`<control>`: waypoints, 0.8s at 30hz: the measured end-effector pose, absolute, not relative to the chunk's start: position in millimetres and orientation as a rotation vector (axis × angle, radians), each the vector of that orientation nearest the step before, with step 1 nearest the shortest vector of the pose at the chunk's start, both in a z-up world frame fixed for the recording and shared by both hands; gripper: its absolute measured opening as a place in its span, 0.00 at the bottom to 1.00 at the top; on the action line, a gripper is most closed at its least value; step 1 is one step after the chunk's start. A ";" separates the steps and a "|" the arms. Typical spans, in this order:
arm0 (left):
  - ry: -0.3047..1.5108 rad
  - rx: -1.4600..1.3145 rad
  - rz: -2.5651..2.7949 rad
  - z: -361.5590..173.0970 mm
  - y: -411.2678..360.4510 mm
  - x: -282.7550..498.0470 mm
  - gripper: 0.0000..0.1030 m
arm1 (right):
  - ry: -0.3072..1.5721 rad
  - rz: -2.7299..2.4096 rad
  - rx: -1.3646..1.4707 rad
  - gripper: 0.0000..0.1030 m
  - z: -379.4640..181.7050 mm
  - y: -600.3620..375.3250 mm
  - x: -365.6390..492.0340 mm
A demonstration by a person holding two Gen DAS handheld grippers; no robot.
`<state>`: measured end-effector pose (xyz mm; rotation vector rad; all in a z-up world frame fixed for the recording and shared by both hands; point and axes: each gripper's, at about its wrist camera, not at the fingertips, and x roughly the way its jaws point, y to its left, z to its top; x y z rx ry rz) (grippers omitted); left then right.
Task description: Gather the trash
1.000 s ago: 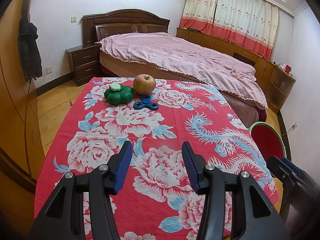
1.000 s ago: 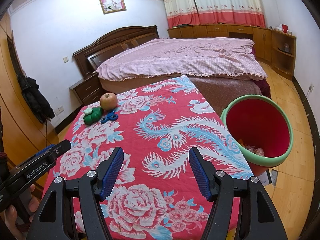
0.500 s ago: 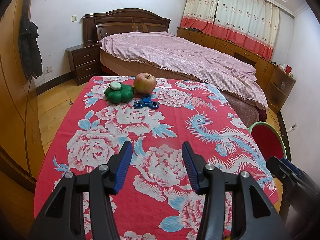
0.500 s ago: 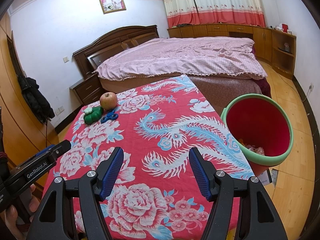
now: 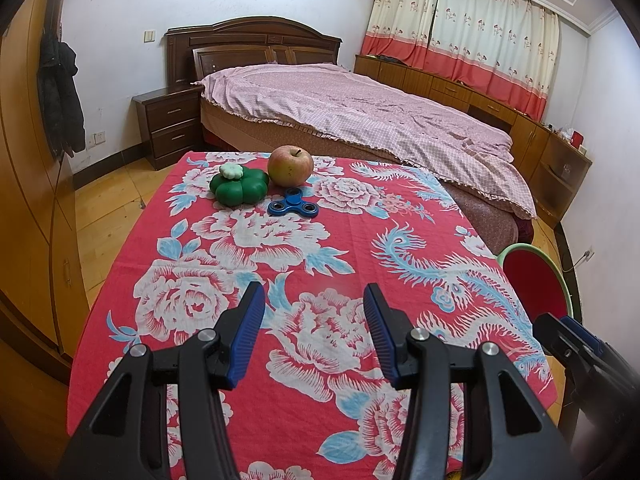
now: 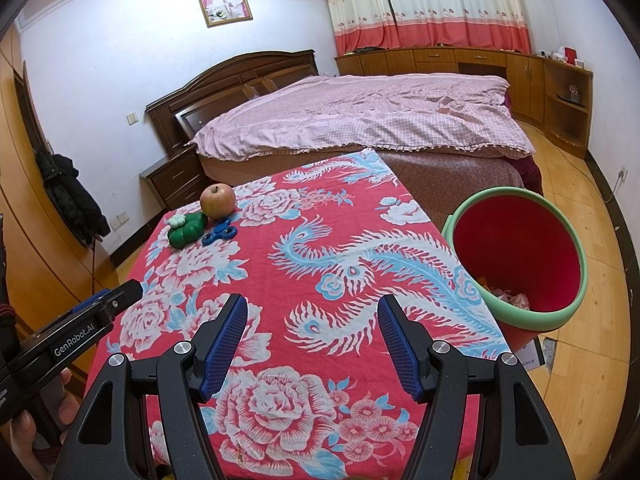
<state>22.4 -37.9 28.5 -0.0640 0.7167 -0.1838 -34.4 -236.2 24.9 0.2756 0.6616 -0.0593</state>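
on my counter [image 5: 280,240], covered with a red floral cloth: one apple [image 5: 290,165] at the far end, upright, stem up. just beside it, to its left, a green pumpkin-shaped toy [image 5: 239,188] with a small white flower-shaped piece on top. in front of the apple, a blue fidget spinner [image 5: 293,207] lying flat, close to both.

off the counter's right edge, on the wooden floor: a red bin with a green rim [image 6: 516,256], mouth open toward my right camera. crumpled trash [image 6: 508,294] lies at its bottom; i cannot tell what the pieces are.

my left hand-held gripper [image 5: 314,330]: jaws apart, nothing between the blue pads, only cloth below. it hangs above the near end of the counter, well apart from the three items.

my right hand-held gripper [image 6: 312,346]: jaws apart a little wider, nothing between them, above the near right part of the counter, near the bin.

in the right view a hand [image 6: 28,440] shows at the lower left, holding the left tool's handle.

behind the counter: a bed [image 5: 360,112] with a pink checked cover.
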 end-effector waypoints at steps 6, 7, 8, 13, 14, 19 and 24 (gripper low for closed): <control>0.717 -0.065 -0.184 28.5 -37.8 22.3 0.50 | 0.662 -0.059 0.276 0.67 24.8 -236.3 -34.5; 0.717 -0.065 -0.184 28.8 -37.7 22.5 0.50 | 0.662 -0.059 0.276 0.67 24.4 -237.0 -35.1; 0.717 -0.065 -0.184 28.5 -37.8 22.3 0.50 | 0.662 -0.059 0.276 0.67 24.6 -236.8 -34.9; 0.717 -0.065 -0.184 28.4 -37.7 22.5 0.50 | 0.662 -0.059 0.276 0.67 24.5 -237.1 -35.1; 0.717 -0.065 -0.184 28.4 -37.7 22.4 0.50 | 0.662 -0.059 0.276 0.67 24.7 -236.9 -34.8; 0.717 -0.065 -0.184 28.4 -37.6 22.5 0.50 | 0.662 -0.057 0.277 0.67 23.0 -236.3 -35.4; 0.716 -0.066 -0.183 28.6 -37.3 22.4 0.50 | 0.660 -0.058 0.277 0.67 22.3 -235.4 -35.5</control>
